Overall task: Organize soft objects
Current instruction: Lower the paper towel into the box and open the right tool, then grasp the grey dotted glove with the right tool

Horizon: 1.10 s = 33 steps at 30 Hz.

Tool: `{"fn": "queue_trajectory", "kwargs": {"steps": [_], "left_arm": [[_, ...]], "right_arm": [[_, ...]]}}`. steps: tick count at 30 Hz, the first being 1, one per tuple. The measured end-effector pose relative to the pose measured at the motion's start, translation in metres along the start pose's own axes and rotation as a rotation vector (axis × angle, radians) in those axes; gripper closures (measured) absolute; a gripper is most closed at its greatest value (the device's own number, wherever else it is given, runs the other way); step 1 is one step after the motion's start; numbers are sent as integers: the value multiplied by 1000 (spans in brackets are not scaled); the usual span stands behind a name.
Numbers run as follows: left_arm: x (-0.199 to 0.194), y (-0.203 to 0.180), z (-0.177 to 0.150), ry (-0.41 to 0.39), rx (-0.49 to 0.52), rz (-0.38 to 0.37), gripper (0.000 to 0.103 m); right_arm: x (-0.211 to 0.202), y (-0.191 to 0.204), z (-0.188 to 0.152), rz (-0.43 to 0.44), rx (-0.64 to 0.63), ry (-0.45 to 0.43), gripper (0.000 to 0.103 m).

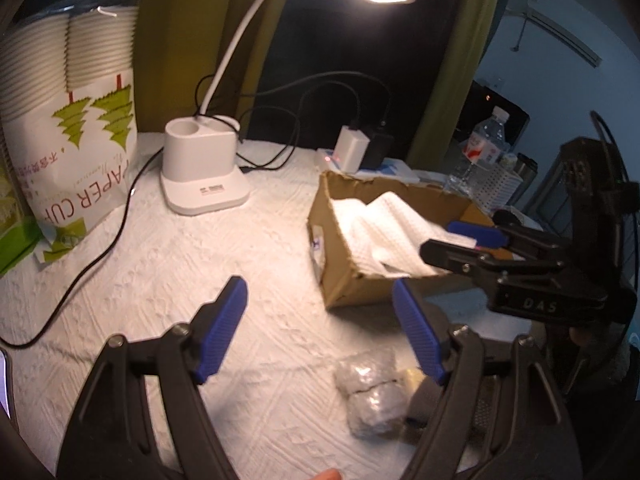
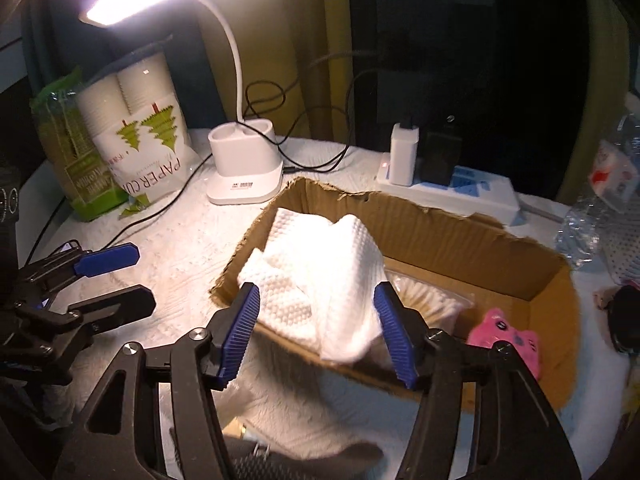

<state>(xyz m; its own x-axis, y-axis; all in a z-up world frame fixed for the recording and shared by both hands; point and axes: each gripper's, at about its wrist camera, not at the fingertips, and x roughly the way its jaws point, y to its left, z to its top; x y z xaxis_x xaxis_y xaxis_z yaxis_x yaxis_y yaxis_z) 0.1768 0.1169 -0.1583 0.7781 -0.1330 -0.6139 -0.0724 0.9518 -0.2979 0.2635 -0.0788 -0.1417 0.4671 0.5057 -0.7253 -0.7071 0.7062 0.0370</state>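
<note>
Both tools open: right tool point(image 2: 316, 332) over white cloth point(image 2: 320, 276) draped on cardboard box point(image 2: 460, 232) rim; left tool point(image 1: 320, 328) idle. Best nudged fully inside.

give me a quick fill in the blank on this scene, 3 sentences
1. The white towel lies in the ____ box.
2. The small toy inside that box is ____ in colour.
3. The left hand-held gripper and the right hand-held gripper both have ____ finger pads.

Missing words: cardboard; pink; blue
</note>
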Motion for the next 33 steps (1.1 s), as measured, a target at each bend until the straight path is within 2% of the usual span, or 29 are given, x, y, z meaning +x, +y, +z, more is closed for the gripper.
{"fn": "queue_trajectory", "kwargs": {"steps": [7, 14, 25, 33], "left_arm": [[-12, -13, -5, -2, 6, 1, 26], [-19, -25, -19, 5, 18, 1, 26], [-22, -29, -49, 38, 19, 9, 26], [-19, -30, -65, 70, 16, 18, 26]], "right_arm": [[-35, 7, -20, -4, -8, -26, 39], [-53, 13, -42, 8, 8, -24, 39], [-52, 19, -80, 39, 32, 18, 39], [-38, 28, -89, 66, 26, 52, 39]]}}
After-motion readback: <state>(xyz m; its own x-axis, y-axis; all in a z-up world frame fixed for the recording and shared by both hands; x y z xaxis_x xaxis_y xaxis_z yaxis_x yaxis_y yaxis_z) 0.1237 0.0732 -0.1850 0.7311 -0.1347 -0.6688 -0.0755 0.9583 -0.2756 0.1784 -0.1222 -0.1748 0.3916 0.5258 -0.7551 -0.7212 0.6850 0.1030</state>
